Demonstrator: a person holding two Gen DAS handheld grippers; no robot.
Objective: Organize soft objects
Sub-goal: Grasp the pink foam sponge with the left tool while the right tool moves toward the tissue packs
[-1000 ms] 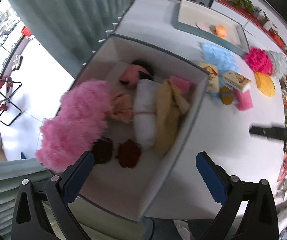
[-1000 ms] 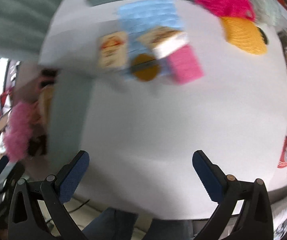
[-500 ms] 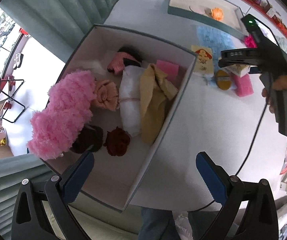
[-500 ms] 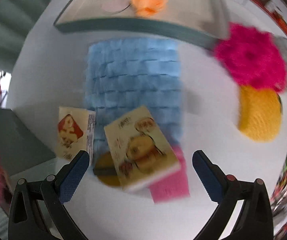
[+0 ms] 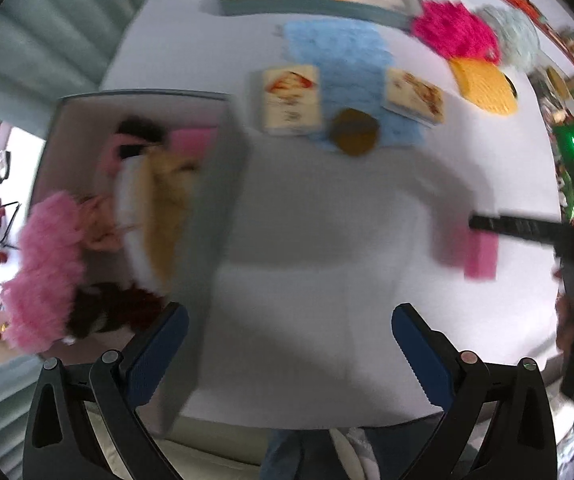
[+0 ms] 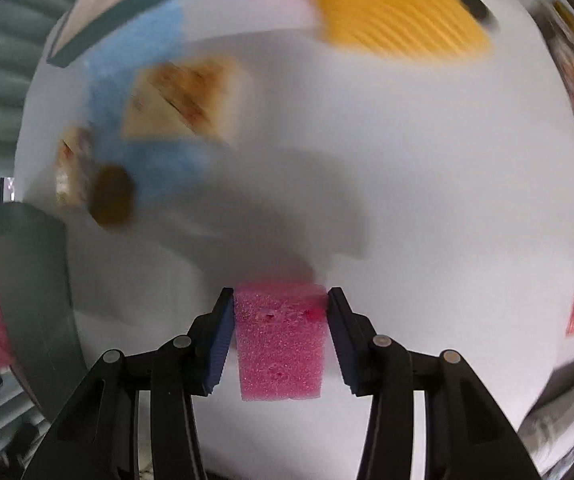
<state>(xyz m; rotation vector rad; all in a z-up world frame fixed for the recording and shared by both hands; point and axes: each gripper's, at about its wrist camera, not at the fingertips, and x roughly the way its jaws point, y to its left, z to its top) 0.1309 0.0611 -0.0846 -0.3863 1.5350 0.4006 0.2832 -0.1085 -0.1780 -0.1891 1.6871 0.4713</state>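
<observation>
Pickup step: right gripper (image 6: 281,320) jaws are closing on the pink sponge (image 6: 281,344), pads against both sides, above the table (image 6: 427,200). Left gripper (image 5: 289,346) hangs wide, empty. Next, I judge: carry it into the box (image 6: 27,280).

Bare bench (image 5: 327,248) lies open in the middle; the box wall (image 5: 207,216) blocks left, packets (image 5: 291,98) crowd far.

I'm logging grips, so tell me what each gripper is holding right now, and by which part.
The right gripper is closing on the pink rectangular foam sponge, its pads against the two opposite side faces. The left gripper is open and holds nothing.
</observation>
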